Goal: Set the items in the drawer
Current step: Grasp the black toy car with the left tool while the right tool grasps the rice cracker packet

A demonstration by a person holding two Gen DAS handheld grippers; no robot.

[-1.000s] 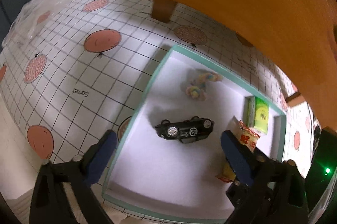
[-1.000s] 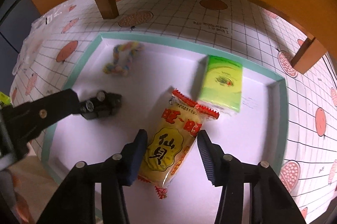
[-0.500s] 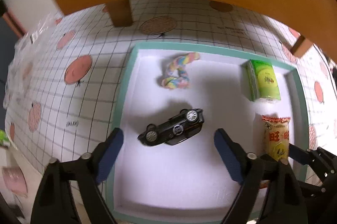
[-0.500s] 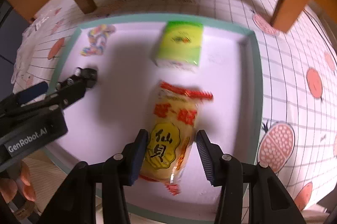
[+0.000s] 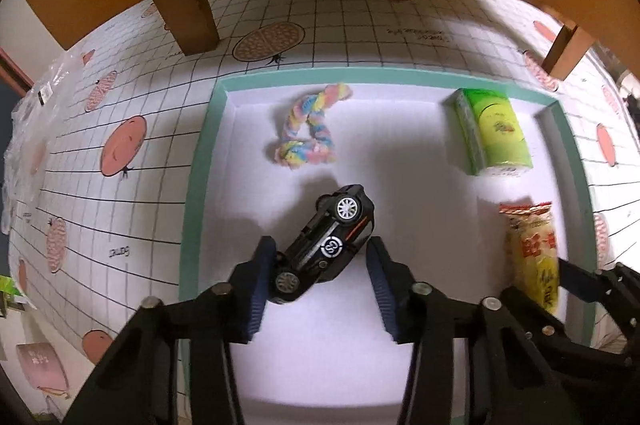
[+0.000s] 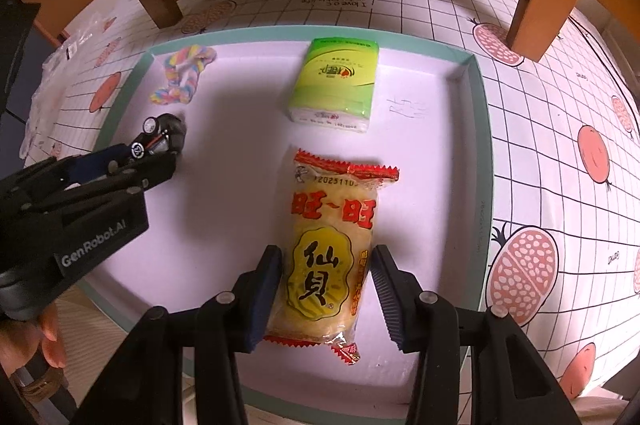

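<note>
A white tray with a teal rim (image 5: pixel 196 209) (image 6: pixel 482 165) lies on the tablecloth. In it a black toy car (image 5: pixel 332 237) (image 6: pixel 164 133) lies on its side. My left gripper (image 5: pixel 319 243) (image 6: pixel 148 153) is shut on it, with a pad against each side. A yellow and red snack pack (image 6: pixel 332 225) (image 5: pixel 536 249) lies lengthwise between the pads of my right gripper (image 6: pixel 326 251), which is shut on it low over the tray floor. A pastel rope toy (image 5: pixel 308 129) (image 6: pixel 182 77) and a green tissue pack (image 5: pixel 496 133) (image 6: pixel 336 81) rest near the far rim.
An orange wooden stand spans overhead, its legs (image 5: pixel 188 17) (image 6: pixel 536 9) standing just beyond the tray's far corners. The gridded fruit-print tablecloth (image 5: pixel 120 153) surrounds the tray. A clear plastic bag (image 5: pixel 24 113) lies far left. A person's hand (image 6: pixel 44 337) holds the left gripper.
My left gripper has come forward over the toy car and its fingers have narrowed from wide open onto it. The snack pack has stayed between the right gripper's pads as the view swung.
</note>
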